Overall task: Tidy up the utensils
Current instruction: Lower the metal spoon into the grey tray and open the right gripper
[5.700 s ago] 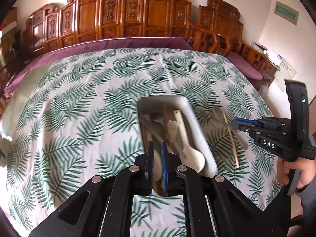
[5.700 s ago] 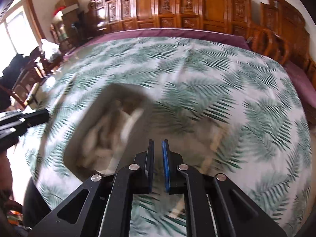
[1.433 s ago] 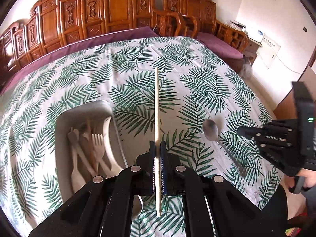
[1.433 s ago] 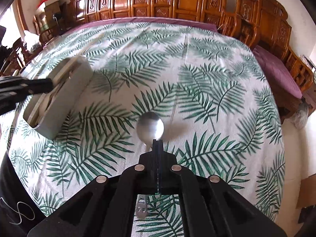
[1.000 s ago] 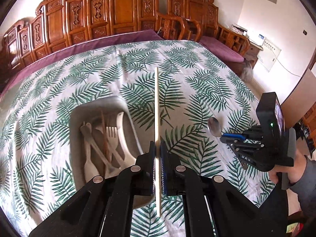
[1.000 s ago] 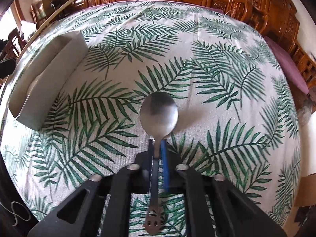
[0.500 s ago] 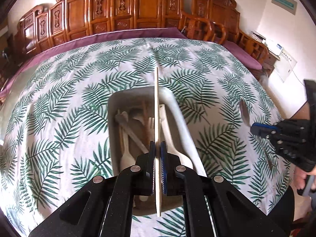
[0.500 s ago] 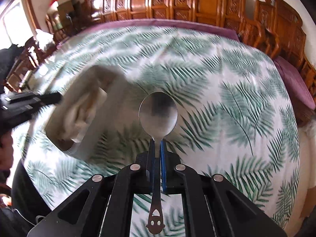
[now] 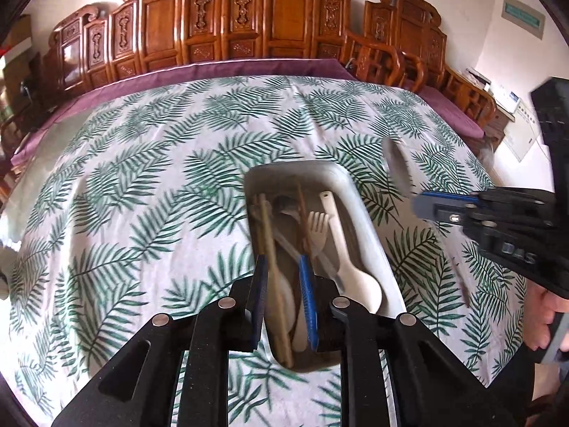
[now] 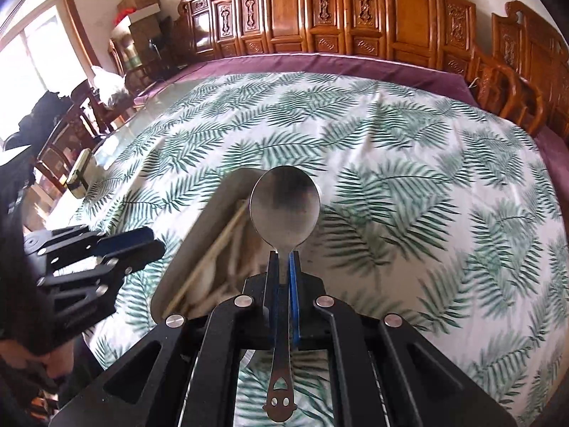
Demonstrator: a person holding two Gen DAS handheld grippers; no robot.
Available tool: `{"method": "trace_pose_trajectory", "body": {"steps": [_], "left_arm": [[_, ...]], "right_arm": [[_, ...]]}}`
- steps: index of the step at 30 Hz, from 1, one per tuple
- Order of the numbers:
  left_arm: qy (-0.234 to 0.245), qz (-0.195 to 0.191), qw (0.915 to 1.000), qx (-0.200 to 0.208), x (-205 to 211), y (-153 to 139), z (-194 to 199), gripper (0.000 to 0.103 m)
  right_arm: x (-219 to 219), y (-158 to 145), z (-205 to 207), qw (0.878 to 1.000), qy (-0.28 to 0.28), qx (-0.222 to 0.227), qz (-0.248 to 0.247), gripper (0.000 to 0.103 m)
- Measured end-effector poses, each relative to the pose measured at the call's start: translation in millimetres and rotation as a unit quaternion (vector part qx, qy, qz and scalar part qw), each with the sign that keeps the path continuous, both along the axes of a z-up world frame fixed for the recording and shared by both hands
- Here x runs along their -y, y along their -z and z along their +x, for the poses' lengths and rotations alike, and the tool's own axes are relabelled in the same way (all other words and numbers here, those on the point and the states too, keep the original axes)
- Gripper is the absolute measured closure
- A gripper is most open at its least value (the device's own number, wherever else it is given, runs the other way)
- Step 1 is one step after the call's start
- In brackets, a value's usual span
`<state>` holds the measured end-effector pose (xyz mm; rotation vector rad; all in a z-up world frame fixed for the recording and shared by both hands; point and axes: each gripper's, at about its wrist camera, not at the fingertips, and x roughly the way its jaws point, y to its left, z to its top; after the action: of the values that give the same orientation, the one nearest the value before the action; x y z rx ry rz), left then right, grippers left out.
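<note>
Matte black plastic arms with round silver rivets fill the lower part of both wrist views. In the left wrist view the left gripper [image 9: 283,297], faced with ribbed blue pads, has its jaws a little apart; they have just been opening. The thin pale wooden chopstick [image 9: 273,277] lies loose between them, its far end down in the tray and neither pad pressing it. Just beyond, at the frame's centre, the long grey plastic tray with rounded corners [image 9: 370,235] holds a smooth cream plastic spoon [image 9: 350,261], a cream plastic fork [image 9: 317,227] and a darker brown stick, all lying lengthwise.

In the right wrist view the right gripper [image 10: 283,267] is clamped on the flat handle of a polished steel spoon [image 10: 284,203]. The oval bowl stands up at the frame's centre, over the tray's near edge, and the cut-out handle end hangs at the bottom. The same gripper shows at the right edge of the left wrist view, held by a hand [image 9: 542,311].

Under everything lies a slightly creased white cloth printed with green palm fronds [image 9: 142,178], edged by a purple cloth. At the top of both frames stand carved reddish-brown wooden chairs [image 9: 284,17] against a pale wall.
</note>
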<state>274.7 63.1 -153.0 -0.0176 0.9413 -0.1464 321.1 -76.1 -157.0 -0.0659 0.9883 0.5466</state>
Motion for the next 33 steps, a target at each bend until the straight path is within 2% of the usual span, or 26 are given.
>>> {"method": "trace_pose_trajectory", "body": {"steps": [8,14,20,28,30,33], "left_arm": [[-0.022,0.006,0.9997,0.013,-32,-13,-17,0.085],[-0.033,0.006,0.9992,0.02,-48,-20,-26,0.085],[-0.036,0.008,0.9989,0.027,-54,-26,-34,0.084],[-0.035,0.014,0.9987,0.034,-52,-32,-43,0.083],[-0.035,0.015,0.9986,0.037,-51,-33,-44,0.076],[-0.033,0.017,0.9984,0.042,-45,-37,-47,0.075]], "right_arm": [[-48,7,6,1.0,-0.017,-0.002,-0.004,0.096],[-64,19,10,1.0,-0.015,-0.008,-0.021,0.096],[-67,28,16,0.999,-0.007,-0.011,-0.032,0.095],[-61,20,14,1.0,-0.005,0.001,-0.029,0.095],[-57,15,8,1.0,-0.005,0.009,-0.026,0.095],[-47,4,-4,1.0,0.0,0.02,-0.02,0.095]]}}
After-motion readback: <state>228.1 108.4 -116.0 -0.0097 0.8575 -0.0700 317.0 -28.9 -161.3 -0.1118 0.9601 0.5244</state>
